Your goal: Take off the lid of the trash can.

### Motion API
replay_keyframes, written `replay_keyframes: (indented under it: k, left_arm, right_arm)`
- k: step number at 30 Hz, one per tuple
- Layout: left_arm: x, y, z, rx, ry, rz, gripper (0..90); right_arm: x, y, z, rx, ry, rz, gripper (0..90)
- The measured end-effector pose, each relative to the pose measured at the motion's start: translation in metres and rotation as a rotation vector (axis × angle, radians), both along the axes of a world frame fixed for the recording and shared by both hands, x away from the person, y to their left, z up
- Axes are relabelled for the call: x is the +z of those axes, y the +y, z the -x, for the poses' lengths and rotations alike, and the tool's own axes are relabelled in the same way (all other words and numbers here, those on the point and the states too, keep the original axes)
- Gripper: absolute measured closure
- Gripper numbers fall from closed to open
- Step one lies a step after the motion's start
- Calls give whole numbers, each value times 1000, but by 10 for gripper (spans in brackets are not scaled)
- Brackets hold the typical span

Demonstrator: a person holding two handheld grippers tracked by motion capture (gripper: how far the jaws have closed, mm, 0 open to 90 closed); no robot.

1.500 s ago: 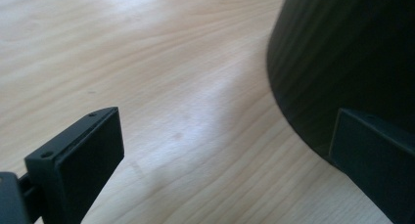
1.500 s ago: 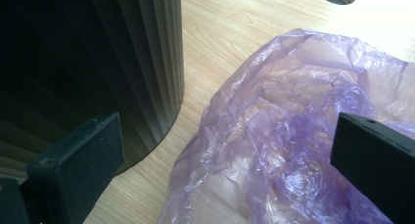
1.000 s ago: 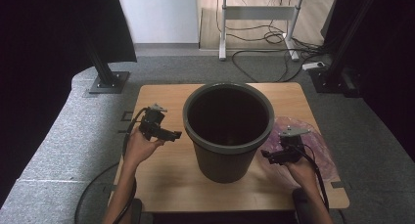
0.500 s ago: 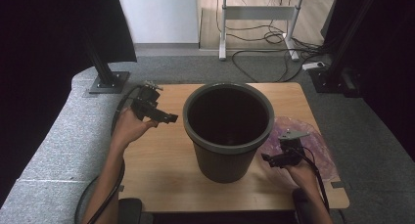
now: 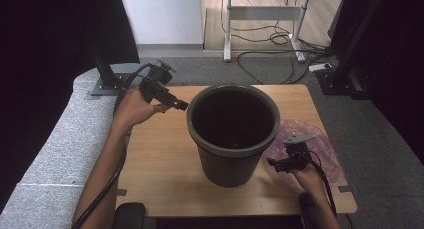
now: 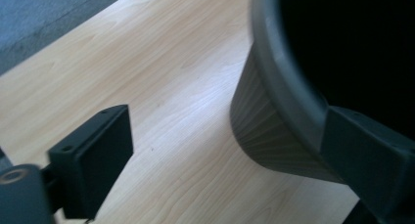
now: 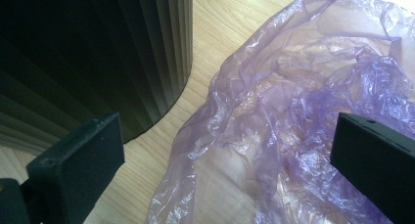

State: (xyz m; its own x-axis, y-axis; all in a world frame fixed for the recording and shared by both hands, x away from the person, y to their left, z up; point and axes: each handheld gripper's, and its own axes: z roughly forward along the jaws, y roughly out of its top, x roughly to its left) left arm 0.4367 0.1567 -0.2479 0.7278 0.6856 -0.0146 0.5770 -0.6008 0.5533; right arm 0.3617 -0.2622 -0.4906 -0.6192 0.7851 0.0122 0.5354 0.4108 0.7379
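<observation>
Left gripper raised, jaws wide but just closing slightly, right gripper low, seemingly open.

Bin mid-table; bag right of it (touching base).

A dark grey-green plastic bin stands upright near the middle of the wooden worktop. It is round, tapers toward its base, has a thick rolled rim and fine vertical ribs down its wall, and its inside looks dark. Just to the right of it, a thin, translucent purple plastic bag lies crumpled and flat on the worktop, its wrinkled edge close beside the foot of the bin.
</observation>
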Motion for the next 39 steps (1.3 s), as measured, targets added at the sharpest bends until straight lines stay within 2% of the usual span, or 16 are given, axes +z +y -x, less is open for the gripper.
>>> replay_keyframes:
  k: [1,5,6,7,8,12,16,19,22,24,26,31,33,36,39]
  left_arm:
    - [3,-8,-3,-7,6,-14,125]
    - [4,-26,-12,-13,44,-50,158]
    - [4,-26,-12,-13,44,-50,173]
    - [2,-34,-17,4,87,-59,188]
    - [0,-39,-19,14,105,-68,199]
    - [-10,-53,-25,26,146,-118,264]
    - [-17,-58,-30,36,164,-159,400]
    - [-20,-61,-29,0,163,-185,457]
    - [-23,-63,-31,-1,208,-200,569]
    - [-22,-64,-31,4,227,-185,637]
    - [-19,-64,-31,12,220,-188,662]
    - [-16,-64,-34,31,251,-188,682]
    - [-16,-66,-34,38,254,-201,685]
    - [-14,-71,-33,46,244,-243,692]
    - [-12,-73,-33,58,235,-256,702]
  right_arm:
    - [0,0,0,-3,1,-1,0]
    - [2,-2,1,-10,3,-6,0]
    - [2,-2,1,-8,1,-10,0]
    - [3,-3,2,-10,2,-13,0]
    - [3,-3,2,-10,0,-13,0]
    - [5,-4,4,-15,0,-25,0]
    - [8,-6,6,-14,2,-30,0]
    - [9,-5,7,-11,4,-29,0]
    - [9,-4,8,-2,6,-23,0]
    - [10,-3,8,2,6,-15,0]
    - [10,-1,10,6,4,-8,0]
    - [15,0,13,15,-12,-18,0]
    - [16,0,14,19,-15,-24,0]
    - [20,0,16,23,-21,-33,0]
    - [23,0,17,29,-32,-36,0]
